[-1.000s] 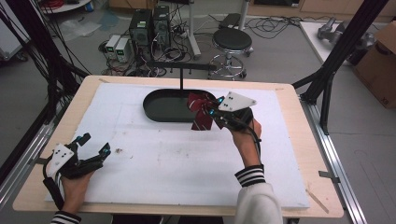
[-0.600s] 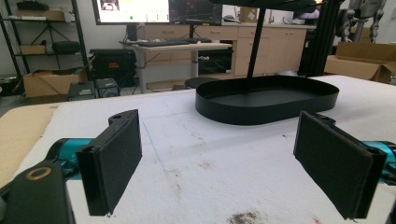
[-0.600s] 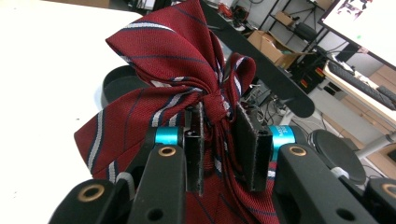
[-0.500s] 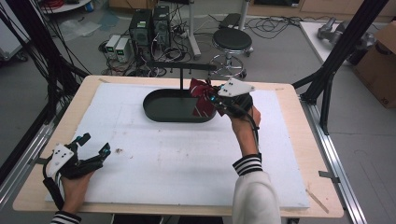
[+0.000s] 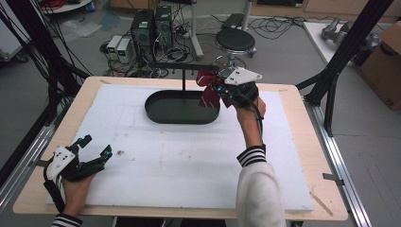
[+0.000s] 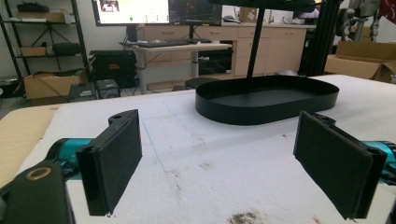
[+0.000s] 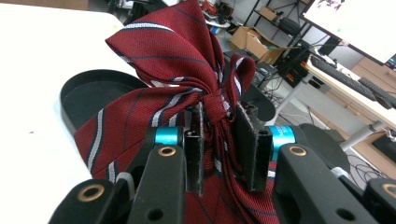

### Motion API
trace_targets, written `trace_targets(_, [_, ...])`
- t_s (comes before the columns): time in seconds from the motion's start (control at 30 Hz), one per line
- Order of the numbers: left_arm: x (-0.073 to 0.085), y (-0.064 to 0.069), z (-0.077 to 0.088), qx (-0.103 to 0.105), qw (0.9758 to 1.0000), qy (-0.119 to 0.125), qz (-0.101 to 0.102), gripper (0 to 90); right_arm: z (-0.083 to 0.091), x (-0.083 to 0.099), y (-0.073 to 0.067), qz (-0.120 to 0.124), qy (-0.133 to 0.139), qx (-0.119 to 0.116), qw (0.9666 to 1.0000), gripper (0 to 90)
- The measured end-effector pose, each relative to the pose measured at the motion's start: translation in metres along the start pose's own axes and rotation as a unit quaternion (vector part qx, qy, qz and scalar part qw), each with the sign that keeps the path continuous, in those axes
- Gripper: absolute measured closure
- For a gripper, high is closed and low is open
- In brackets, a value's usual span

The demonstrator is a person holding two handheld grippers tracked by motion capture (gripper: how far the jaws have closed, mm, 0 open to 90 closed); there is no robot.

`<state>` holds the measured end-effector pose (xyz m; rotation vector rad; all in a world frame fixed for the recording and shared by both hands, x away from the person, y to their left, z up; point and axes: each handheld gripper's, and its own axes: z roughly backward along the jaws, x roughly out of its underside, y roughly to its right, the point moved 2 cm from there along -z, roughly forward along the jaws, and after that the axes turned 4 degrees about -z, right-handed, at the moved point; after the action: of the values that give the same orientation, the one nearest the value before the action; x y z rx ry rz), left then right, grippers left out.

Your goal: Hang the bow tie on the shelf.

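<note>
Right gripper (image 5: 221,90): jaws clamped on the knot of the red striped bow tie (image 7: 177,79), loops fanning above the pads, tails hanging below. Gripping at the knot probably keeps the bow's shape intact. In the high view the tie is held up over the right end of the black tray (image 5: 156,113), next to the stand's crossbar (image 5: 187,70) — likely bound for hanging there.

Left gripper (image 5: 92,153): jaws wide apart, nothing between them, parked at the near left of the table (image 5: 293,156), well clear of the work
</note>
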<state>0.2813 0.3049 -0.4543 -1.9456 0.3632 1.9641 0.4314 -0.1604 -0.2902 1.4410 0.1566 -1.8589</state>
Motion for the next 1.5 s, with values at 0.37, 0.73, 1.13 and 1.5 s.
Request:
trace_targets(0.37, [0.000,0.000,0.000,0.000,1.0000,0.001,0.000,15.6,-0.015,0.005,0.013,-0.003,-0.017,0.017,0.9997,73.8])
trace_targets(0.73, [0.000,0.000,0.000,-0.001,1.0000,0.002,-0.001,15.6,-0.035,0.012,0.020,-0.005,-0.034,0.027,0.9990,73.8])
trace_targets(1.13, [0.000,0.001,0.000,-0.002,1.0000,0.006,0.000,15.5,-0.049,0.011,0.032,-0.011,-0.037,0.043,0.9983,73.7])
trace_targets(1.5, [0.000,0.001,0.001,-0.003,1.0000,0.005,-0.001,15.6,-0.057,0.016,0.031,-0.016,-0.046,0.032,0.9983,73.6])
